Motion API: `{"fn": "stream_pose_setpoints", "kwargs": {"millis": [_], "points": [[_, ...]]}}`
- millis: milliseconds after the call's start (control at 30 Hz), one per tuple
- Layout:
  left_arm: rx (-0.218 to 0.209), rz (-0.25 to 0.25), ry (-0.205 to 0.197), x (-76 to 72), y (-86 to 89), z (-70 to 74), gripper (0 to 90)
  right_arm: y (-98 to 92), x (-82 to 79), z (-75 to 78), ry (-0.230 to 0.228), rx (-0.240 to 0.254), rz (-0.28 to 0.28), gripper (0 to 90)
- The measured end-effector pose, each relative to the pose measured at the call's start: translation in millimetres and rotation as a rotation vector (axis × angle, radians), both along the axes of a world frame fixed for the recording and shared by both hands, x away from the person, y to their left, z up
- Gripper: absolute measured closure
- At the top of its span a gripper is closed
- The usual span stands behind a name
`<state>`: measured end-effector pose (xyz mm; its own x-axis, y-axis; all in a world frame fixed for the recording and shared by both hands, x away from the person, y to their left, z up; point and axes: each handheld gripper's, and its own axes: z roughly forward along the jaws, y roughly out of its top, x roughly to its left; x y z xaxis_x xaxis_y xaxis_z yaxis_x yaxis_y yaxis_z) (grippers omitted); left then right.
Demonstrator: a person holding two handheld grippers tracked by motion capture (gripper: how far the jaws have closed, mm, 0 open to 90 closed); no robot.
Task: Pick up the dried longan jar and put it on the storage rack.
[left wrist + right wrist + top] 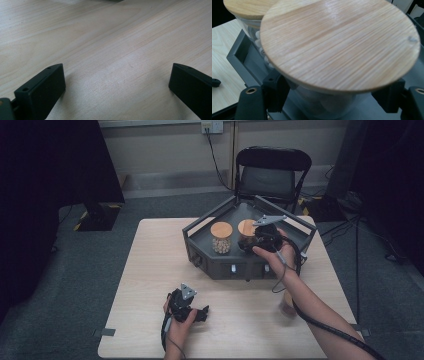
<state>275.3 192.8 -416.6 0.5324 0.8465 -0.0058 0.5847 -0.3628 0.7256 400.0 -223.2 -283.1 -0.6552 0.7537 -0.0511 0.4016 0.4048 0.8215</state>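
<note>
Between my right gripper's (329, 100) black jaws, just under its round bamboo lid, sits the clear glass jar (324, 105), clamped upright inside the dark grey angular tray (240, 267). My left gripper (192, 312) rests wide open, empty, well apart on the table.

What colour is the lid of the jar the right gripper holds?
Light tan wood grain; the lid shows best in the right gripper view.

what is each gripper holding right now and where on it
The right gripper clamps the right-hand jar by its glass body, just under the wooden lid. The left gripper is open over the table, holding nothing.
</note>
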Motion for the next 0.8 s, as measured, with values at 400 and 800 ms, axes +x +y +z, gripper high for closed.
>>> {"fn": "stream_pose_setpoints", "kwargs": {"millis": [400,800], "points": [[0.000,0.000,0.000,0.0,0.0,-0.1,0.2,10.0,1.2,-5.4,-0.001,-0.028,0.004,25.3],[0.000,0.000,0.000,0.0,0.0,-0.1,0.2,8.4,2.3,-7.2,-0.001,-0.016,0.003,25.3]]}}
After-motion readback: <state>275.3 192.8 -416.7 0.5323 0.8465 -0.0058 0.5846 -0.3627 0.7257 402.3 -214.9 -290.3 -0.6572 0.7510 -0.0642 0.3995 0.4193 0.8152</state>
